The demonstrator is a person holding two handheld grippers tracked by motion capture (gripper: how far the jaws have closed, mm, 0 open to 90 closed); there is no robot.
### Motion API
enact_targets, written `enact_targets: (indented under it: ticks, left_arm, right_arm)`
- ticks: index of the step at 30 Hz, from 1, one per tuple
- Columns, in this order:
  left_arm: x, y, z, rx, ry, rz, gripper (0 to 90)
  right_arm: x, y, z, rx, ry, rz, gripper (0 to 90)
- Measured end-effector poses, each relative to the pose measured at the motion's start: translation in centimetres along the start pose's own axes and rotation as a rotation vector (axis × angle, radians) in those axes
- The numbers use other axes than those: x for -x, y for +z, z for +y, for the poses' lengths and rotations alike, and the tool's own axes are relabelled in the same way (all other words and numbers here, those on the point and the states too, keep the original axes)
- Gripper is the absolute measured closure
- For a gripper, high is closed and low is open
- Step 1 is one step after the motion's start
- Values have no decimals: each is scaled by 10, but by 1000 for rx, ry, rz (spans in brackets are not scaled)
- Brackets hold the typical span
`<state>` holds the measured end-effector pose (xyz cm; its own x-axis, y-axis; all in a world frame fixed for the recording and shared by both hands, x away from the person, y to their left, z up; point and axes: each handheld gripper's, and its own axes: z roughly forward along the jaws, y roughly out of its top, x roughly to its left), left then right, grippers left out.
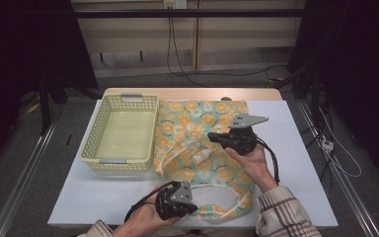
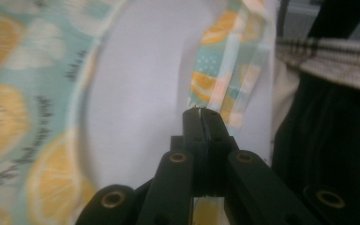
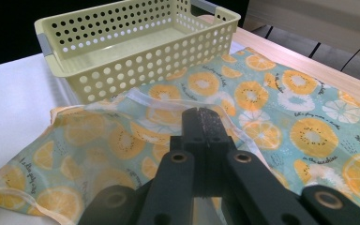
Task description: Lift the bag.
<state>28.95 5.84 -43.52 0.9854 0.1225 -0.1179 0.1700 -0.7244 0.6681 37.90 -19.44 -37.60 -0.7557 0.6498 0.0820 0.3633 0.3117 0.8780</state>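
A lab recording bay, not a home.

From my remote seat I see a wooden surface (image 1: 192, 93) covered by a white sheet, standing on grey carpet floor (image 1: 39, 148) and hemmed in by black curtains (image 1: 24, 44) past its left and right edges. Loose cables (image 1: 177, 54) hang from a wall outlet (image 1: 174, 4) beyond the far edge, more cables (image 1: 338, 153) trail on the floor off the right edge, and metal rails (image 1: 22, 185) run along both sides.

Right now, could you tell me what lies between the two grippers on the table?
In the high view, the orange-print cloth spreads between the left gripper and the right gripper, with a small white tag on it.
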Motion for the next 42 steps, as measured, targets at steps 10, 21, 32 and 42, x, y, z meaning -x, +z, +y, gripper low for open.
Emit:
enact_targets:
  ticks: [10,21,32,42]
  left_arm:
    - [-21,-43,10,210,-77,34,900]
    - [-37,-102,29,427,-75,120,900]
    - [-41,-158,49,606,-51,207,900]
    - [-37,-181,67,699,-15,236,900]
  right_arm:
    - [1,0,6,11,-5,-4,900]
    - [5,-5,31,65,-16,-20,900]
    - [8,-11,68,127,-31,-54,900]
    - [12,-27,114,225,-39,-66,900]
